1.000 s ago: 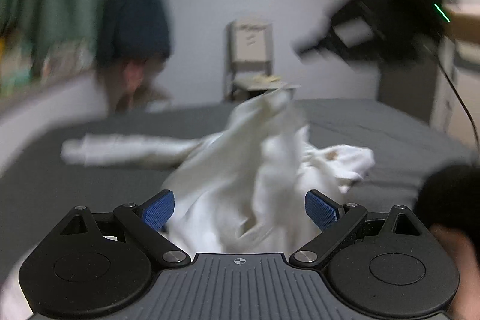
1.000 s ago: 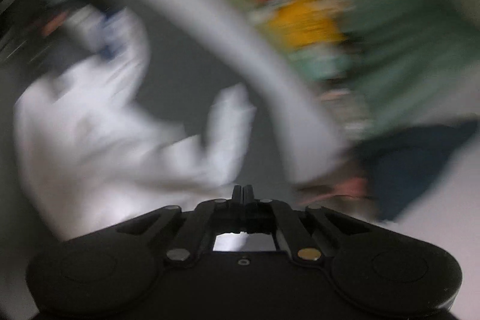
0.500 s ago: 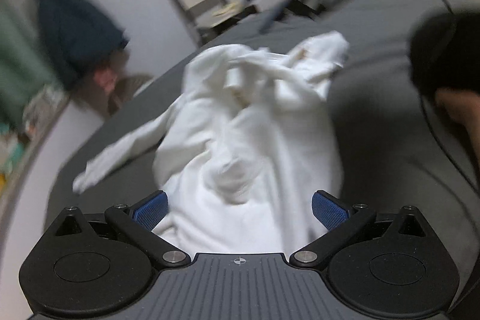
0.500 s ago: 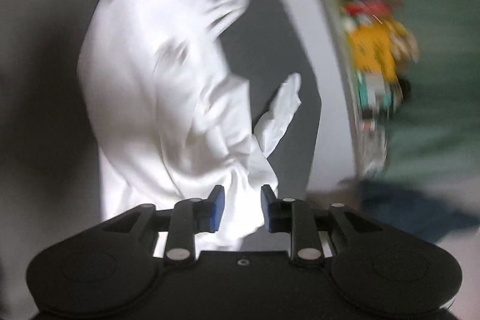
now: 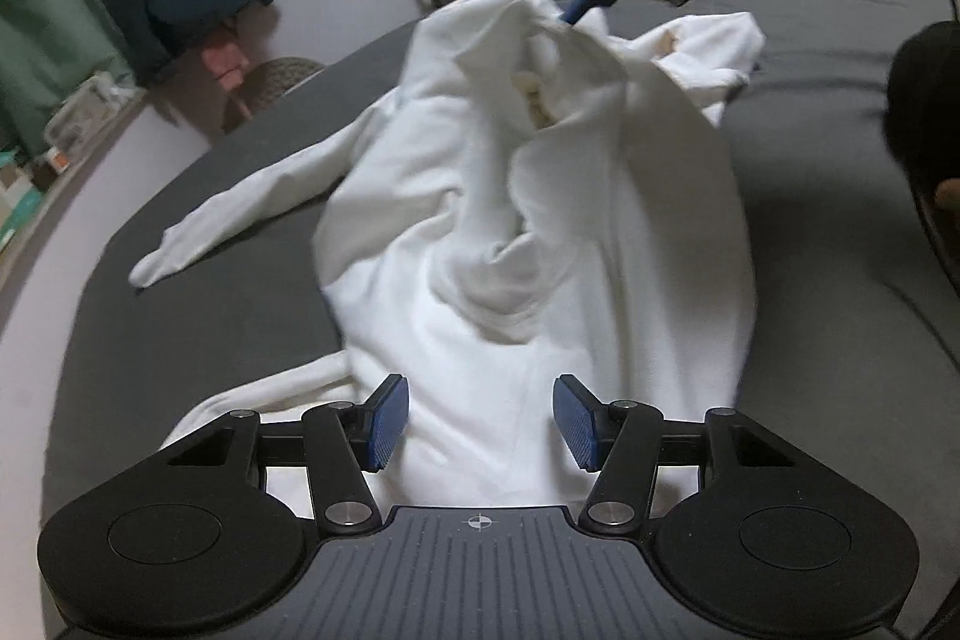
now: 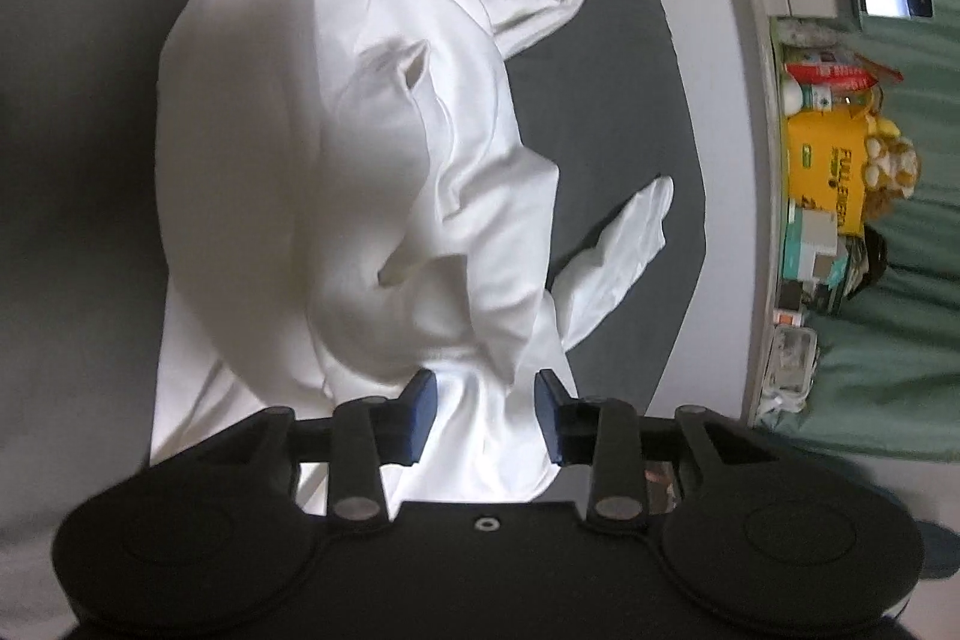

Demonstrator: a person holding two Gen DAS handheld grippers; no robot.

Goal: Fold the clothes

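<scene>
Since half a second ago, the right gripper (image 6: 485, 415) has been spread wider; both it and the left gripper (image 5: 479, 421) are held released over the white garment (image 5: 528, 232), whose sleeve is laid toward 9 o'clock on the grey bed (image 5: 198, 316).

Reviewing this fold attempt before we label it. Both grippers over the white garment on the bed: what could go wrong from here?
1. The white garment lies bunched, so closing the open left gripper may pinch several layers.
2. The right gripper straddles a twisted ridge; lifting there could drag the whole pile.
3. One sleeve lies near the edge of the grey bed and might slide off.
</scene>
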